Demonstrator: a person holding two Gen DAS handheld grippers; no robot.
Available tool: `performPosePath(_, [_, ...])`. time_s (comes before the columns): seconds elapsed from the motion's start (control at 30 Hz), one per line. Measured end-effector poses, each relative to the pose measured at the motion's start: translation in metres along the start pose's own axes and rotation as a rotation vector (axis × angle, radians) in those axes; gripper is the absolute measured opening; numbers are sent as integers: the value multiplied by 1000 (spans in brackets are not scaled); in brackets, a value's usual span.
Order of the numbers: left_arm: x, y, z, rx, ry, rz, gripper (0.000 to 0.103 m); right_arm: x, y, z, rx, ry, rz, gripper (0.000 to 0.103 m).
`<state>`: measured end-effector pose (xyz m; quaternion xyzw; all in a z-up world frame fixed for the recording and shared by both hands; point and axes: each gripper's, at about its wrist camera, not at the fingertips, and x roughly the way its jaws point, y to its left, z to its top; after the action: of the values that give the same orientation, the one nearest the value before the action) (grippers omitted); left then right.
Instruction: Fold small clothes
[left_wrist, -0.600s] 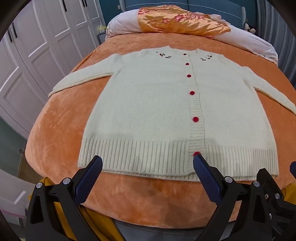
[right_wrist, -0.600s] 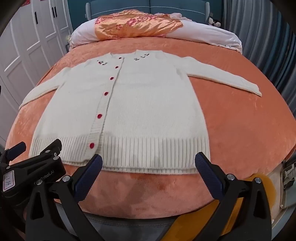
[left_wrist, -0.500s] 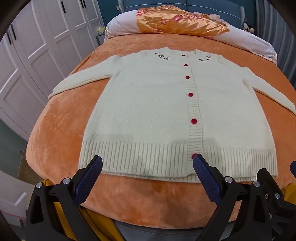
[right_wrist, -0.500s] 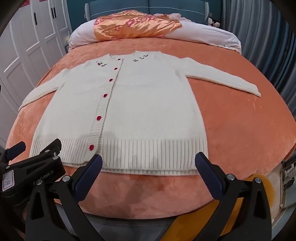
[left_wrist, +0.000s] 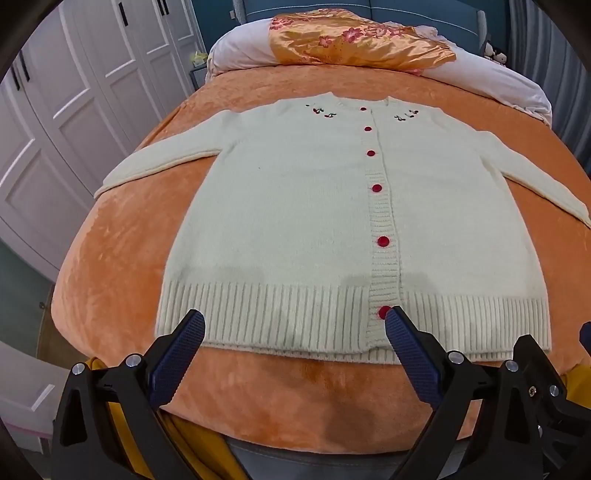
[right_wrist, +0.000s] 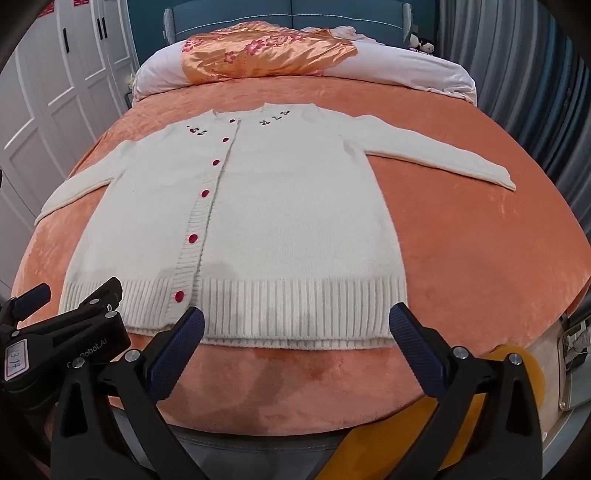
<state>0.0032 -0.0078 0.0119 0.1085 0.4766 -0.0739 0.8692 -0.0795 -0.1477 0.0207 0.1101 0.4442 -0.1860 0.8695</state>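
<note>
Cream cardigan (left_wrist: 295, 206) with 6 red buttons lies flat, sleeves outstretched; both tools (left_wrist: 293, 321) (right_wrist: 295, 317) spread, empty.

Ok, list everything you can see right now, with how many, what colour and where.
cardigan: one, cream, spread flat and buttoned on the bed, sleeves out to both sides
buttons: six showing, red, in a line down the cardigan's front
blanket: one, orange, covering the bed
satin quilt: one, orange with pink flowers, at the head of the bed
white bedding: one roll, under the quilt
wardrobe doors: white, left of the bed
curtain: grey-blue, right of the bed
left gripper: fingers blue, open, above the hem
right gripper: fingers blue, open, above the hem
</note>
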Motion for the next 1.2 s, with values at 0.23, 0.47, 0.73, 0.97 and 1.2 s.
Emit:
performPosePath(0.23, [4,3,0,-5,15,1,95,2,1,-1,-5,4,-4,98])
performPosePath(0.47, [7,6,2,-10,20,0,95,4,6,1,-11,7,-9,98])
performPosePath(0.73, [8,7,2,-9,19,1,95,4,6,2,-13,5,-13,98])
performPosePath(0.97, [8,7,1,-8,19,1,95,5,7,3,-14,6,-14,98])
performPosePath(1.2, [9,7,1,-9,19,1,94,5,7,3,-12,5,-14,98])
